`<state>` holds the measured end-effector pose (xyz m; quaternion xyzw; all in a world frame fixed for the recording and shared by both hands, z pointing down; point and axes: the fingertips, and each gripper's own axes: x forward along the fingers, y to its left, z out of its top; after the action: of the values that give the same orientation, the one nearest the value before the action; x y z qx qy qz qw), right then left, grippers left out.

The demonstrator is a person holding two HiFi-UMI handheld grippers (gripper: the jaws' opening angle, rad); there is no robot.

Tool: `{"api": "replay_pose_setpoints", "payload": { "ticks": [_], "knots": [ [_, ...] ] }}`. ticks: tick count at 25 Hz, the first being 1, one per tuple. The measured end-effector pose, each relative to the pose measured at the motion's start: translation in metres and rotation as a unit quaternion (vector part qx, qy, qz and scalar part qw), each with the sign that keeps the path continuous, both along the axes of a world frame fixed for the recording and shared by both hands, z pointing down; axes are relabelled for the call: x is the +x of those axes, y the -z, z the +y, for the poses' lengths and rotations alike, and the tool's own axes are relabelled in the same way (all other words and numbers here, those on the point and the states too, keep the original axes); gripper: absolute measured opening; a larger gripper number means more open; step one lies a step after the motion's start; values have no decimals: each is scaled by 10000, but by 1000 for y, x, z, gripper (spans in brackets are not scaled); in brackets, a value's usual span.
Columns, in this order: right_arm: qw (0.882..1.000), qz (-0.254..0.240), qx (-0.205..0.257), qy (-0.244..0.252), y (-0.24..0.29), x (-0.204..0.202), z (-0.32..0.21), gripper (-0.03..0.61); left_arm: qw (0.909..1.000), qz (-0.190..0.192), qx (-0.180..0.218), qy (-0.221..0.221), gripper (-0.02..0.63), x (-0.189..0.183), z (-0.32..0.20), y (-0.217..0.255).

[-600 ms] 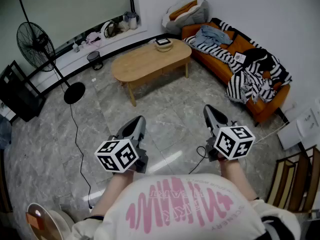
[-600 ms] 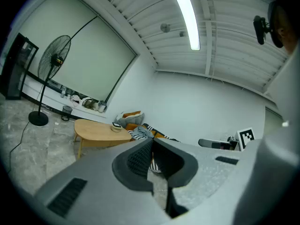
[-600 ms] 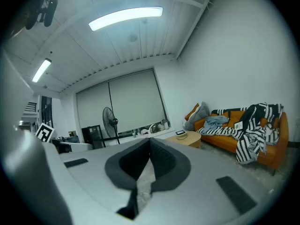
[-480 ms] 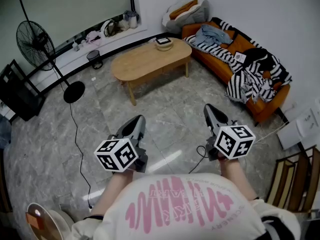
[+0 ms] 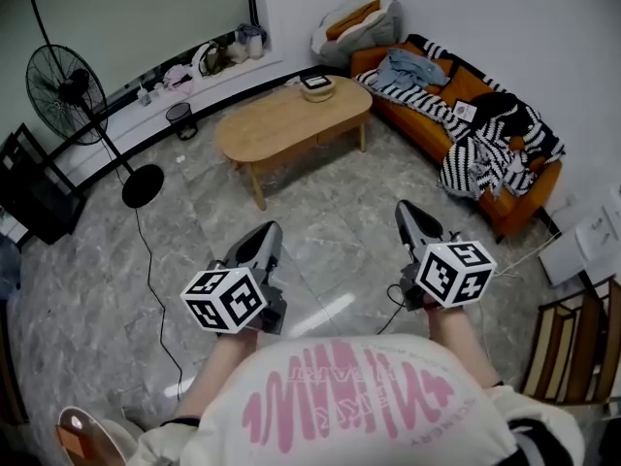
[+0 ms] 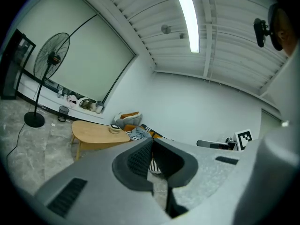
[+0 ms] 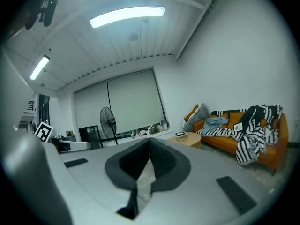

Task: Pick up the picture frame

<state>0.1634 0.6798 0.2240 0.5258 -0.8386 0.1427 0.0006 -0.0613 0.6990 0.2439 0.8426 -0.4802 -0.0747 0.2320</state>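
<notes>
A small dark picture frame [image 5: 316, 81] lies on a pale bowl at the far end of the oval wooden coffee table [image 5: 281, 119]. It shows too in the left gripper view as the picture frame [image 6: 115, 126] and in the right gripper view as the picture frame [image 7: 180, 134]. My left gripper [image 5: 269, 232] and right gripper [image 5: 407, 211] are held level over the marble floor, well short of the table. Both have their jaws closed together with nothing between them. The left gripper [image 6: 152, 140] and the right gripper [image 7: 150, 139] point toward the table.
An orange sofa [image 5: 434, 129] piled with striped blankets runs along the right. A standing fan [image 5: 60, 81] with a cable on the floor is at the left, a small bin [image 5: 179, 115] by the window ledge, a wooden chair [image 5: 572, 348] at the lower right.
Both grippers stay where they were, still closed. The head view has drifted very slightly.
</notes>
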Motion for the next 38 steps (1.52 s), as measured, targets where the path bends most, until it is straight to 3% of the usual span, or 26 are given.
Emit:
{"api": "replay_pose_setpoints", "payload": {
  "ticks": [7, 13, 20, 24, 32, 38],
  "knots": [
    [9993, -363, -54, 10, -22, -38, 0, 5, 9998, 80, 77, -191, 5, -40, -4, -11],
    [9971, -145, -741, -52, -77, -67, -6, 5, 9979, 200, -591, -202, 4, -68, -6, -66],
    [9976, -65, -691, 38, -86, -73, -61, 5, 9957, 263, -891, -64, 5, -75, -48, -93],
    [9971, -93, -748, 99, -93, -74, -109, 5, 9961, 253, -842, -18, 5, -74, -95, -92],
    [9977, -137, -589, 314, -70, -51, -255, 5, 9980, 4, -616, 134, 5, -51, -224, -71],
    [9982, -150, -321, 479, -51, -33, -354, 6, 9981, 153, -455, 387, 5, -41, -310, -60]
  ]
}}
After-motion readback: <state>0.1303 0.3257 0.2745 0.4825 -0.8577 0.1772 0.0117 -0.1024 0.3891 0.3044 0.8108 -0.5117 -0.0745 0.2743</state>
